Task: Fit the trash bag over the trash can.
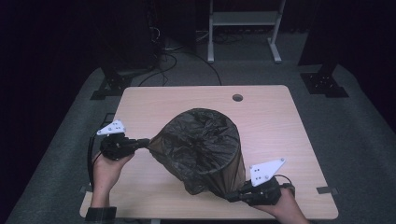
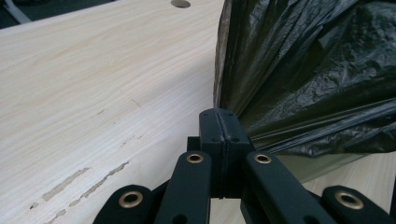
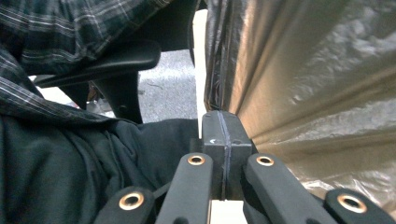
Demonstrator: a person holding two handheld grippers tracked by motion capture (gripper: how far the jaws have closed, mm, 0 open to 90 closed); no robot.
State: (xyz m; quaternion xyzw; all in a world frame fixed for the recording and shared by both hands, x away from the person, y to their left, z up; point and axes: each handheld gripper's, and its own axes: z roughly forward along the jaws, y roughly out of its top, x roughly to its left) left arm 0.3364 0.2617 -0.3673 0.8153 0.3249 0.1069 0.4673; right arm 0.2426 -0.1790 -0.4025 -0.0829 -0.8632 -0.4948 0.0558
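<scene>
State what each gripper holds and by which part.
Both grip the black bin bag: the left gripper pinches its stretched left edge, the right gripper its lower right edge.

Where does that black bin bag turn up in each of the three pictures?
High view: black bin bag at table centre, stretched between both grippers.
Left gripper view: fills the right side, edge pinched in the shut jaws.
Right gripper view: taut, brownish film on the right, likewise pinched.
Shared landmark: the pale wooden table, also in the left gripper view.
</scene>
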